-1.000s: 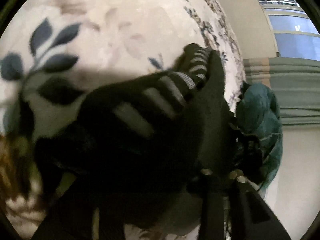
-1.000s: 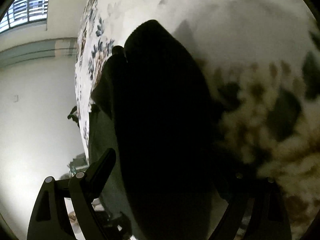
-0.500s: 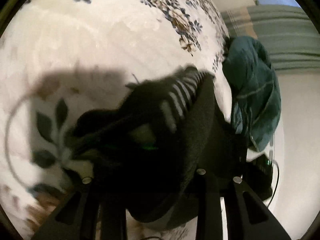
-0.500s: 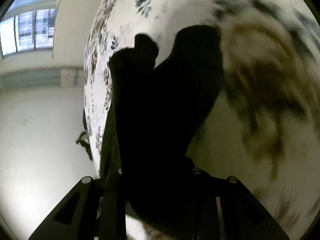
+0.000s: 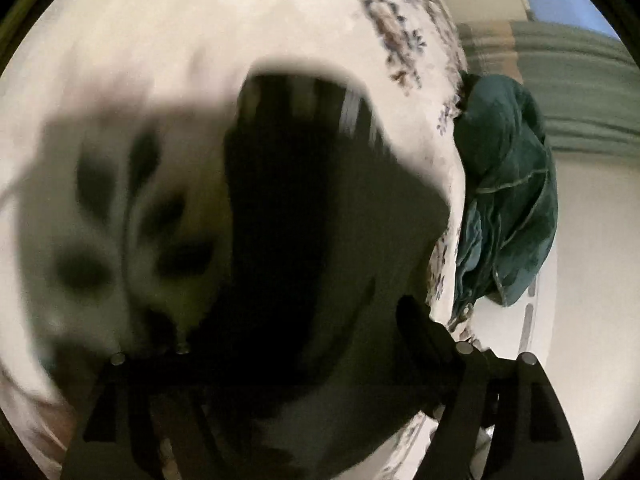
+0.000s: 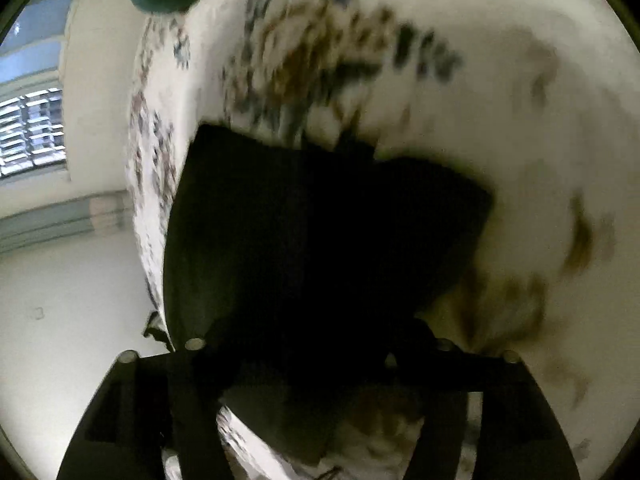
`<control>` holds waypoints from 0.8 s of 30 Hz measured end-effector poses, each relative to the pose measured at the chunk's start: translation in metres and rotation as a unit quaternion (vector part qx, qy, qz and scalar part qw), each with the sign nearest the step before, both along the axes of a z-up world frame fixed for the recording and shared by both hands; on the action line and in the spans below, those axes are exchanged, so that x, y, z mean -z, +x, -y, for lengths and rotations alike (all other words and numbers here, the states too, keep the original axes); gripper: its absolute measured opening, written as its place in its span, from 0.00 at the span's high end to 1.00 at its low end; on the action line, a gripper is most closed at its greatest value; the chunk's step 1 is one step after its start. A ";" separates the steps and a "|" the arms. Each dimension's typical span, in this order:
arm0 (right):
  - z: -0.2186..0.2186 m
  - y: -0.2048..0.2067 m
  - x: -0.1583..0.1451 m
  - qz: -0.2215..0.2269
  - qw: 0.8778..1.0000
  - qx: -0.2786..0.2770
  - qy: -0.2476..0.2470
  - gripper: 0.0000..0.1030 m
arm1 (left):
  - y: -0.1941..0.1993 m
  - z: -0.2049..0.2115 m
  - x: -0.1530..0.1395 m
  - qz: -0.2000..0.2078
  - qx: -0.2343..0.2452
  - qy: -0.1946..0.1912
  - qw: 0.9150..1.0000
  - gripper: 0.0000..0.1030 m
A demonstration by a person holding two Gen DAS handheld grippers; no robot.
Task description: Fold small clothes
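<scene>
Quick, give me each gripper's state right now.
Left gripper: open, fingers spread either side of the black striped sock.
Right gripper: cannot tell; black sock hides its fingertips.

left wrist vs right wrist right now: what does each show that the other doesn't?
Left wrist only: pale stripes at the far end of the black garment, and a dark green cloth hanging off the bed's edge, seen whole.

Right wrist only: a window with blinds; the green cloth is just a sliver at the top.

Both: the black garment on the floral bedspread, motion blur, and each hand-held gripper's fingers at the bottom.
</scene>
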State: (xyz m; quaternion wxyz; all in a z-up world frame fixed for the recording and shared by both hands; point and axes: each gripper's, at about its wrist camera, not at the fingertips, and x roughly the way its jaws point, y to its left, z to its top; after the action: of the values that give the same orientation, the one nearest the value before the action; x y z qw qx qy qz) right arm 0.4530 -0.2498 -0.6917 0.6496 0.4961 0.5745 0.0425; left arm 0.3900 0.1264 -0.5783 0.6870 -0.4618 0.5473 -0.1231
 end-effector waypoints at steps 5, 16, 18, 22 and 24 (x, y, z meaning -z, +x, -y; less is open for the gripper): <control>0.002 0.025 0.033 -0.010 0.999 -0.025 0.046 0.39 | -0.015 0.027 -0.006 0.024 -0.027 0.046 0.998 0.65; -0.057 -0.058 -0.008 -0.053 0.997 -0.043 0.022 0.80 | 0.017 0.008 -0.030 -0.016 0.094 0.126 0.987 0.65; -0.062 -0.072 -0.003 -0.072 0.994 -0.079 -0.016 0.63 | 0.013 0.001 -0.038 -0.023 0.095 0.138 0.986 0.56; -0.040 -0.072 -0.025 -0.055 0.993 -0.085 -0.055 0.47 | 0.011 -0.008 -0.065 0.003 0.083 0.171 0.982 0.20; -0.029 -0.065 -0.043 -0.034 0.991 -0.092 -0.088 0.46 | 0.022 -0.016 -0.069 0.014 0.067 0.176 0.982 0.20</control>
State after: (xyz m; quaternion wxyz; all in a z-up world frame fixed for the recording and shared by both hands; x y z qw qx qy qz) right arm 0.3881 -0.2211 -0.6483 0.6643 0.3828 0.6411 0.0342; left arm 0.4119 0.1421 -0.5088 0.7553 -0.2938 0.5809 -0.0767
